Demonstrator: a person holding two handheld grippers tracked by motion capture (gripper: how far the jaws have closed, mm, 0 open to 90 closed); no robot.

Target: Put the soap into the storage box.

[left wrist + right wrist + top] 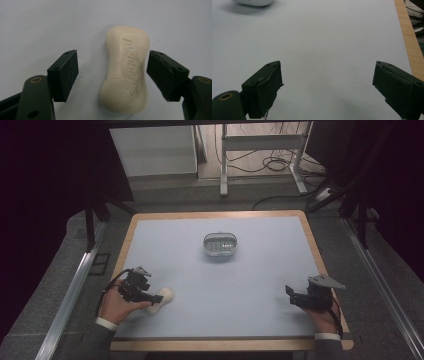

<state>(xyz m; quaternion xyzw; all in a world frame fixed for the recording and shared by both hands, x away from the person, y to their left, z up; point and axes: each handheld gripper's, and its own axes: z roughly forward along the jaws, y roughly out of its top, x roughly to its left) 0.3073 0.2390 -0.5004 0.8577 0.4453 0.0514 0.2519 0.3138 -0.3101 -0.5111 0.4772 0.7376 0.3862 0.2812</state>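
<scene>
Lying flat on the pale blue worktop with its light wooden rim, the cream-coloured, waisted bar of soap sits at about 8 o'clock from the middle of the surface in the high view. Its embossed face is up. The left hand-held gripper straddles it: in the left gripper view the bar lies between the two black jaws, the right-hand pad just beside the soap's edge, perhaps grazing it, the left-hand pad clearly apart from it with bare worktop between. So the jaws are parted around the soap and not clamped on it. In the high view this hand-held gripper is held low by a hand in a grey sleeve.

At about 4 o'clock the right hand-held gripper is held over bare worktop, its jaws spread wide with nothing between them.

A small white oval dish with a grey slotted insert stands near 12 o'clock from the centre, well apart from both.
</scene>
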